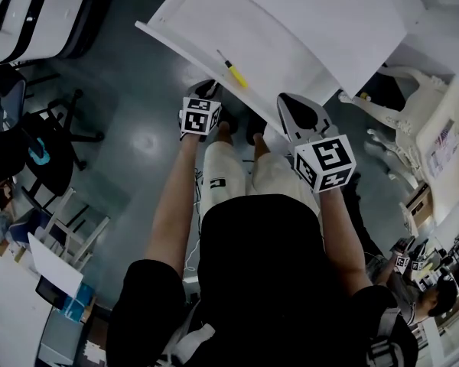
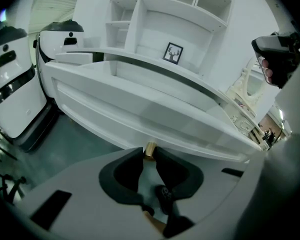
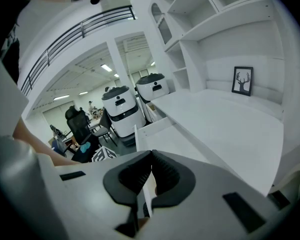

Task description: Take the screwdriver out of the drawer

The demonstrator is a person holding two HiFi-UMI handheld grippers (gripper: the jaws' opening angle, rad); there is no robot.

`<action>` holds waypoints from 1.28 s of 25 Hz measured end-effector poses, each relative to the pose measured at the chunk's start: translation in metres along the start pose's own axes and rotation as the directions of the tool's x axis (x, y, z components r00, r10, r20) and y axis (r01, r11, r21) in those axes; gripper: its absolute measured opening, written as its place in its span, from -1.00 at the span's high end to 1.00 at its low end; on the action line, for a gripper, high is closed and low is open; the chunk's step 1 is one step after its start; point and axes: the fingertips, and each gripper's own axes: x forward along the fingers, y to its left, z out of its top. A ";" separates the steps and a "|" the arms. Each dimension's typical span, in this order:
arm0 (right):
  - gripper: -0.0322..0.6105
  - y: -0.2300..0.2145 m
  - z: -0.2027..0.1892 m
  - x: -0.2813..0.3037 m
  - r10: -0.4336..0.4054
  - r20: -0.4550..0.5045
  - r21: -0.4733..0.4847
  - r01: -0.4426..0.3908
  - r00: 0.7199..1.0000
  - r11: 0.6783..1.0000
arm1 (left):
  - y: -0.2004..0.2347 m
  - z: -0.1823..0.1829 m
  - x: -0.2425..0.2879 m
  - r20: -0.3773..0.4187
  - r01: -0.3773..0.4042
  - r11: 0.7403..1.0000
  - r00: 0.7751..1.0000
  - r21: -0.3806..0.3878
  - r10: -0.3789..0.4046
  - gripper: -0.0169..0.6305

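Already the drawer (image 1: 214,29) stands open (left hand-held gripper (image 2: 150,156) pinching its brass knob (image 2: 150,149)); next, the closed, empty right hand-held gripper (image 3: 151,156) must open over the screwdriver (image 1: 235,72).

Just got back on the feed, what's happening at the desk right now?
The person's left gripper is closed on the brass knob of the white drawer, which is pulled open. The yellow-handled screwdriver lies inside it, untouched. The right gripper is shut and empty, held near the drawer's front.
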 end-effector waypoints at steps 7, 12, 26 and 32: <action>0.85 0.008 0.007 0.006 0.019 -0.015 -0.025 -0.020 1.000 1.000 | -0.001 -0.005 -0.026 0.012 -0.029 0.999 1.000 -0.029 0.029 0.68; 0.85 0.010 0.009 0.011 0.043 -0.023 -0.047 -0.044 0.999 0.998 | -0.011 0.002 -0.064 0.080 -0.048 0.997 0.995 -0.054 0.052 0.76; 0.85 0.011 -0.005 0.033 0.115 -0.095 -0.130 -0.127 0.989 0.983 | -0.044 0.068 -0.156 0.312 -0.083 0.986 0.942 -0.143 0.125 0.86; 0.84 0.002 -0.019 0.061 0.153 -0.166 -0.138 -0.176 0.974 0.975 | -0.057 0.083 -0.166 0.339 -0.090 0.977 0.928 -0.194 0.153 0.87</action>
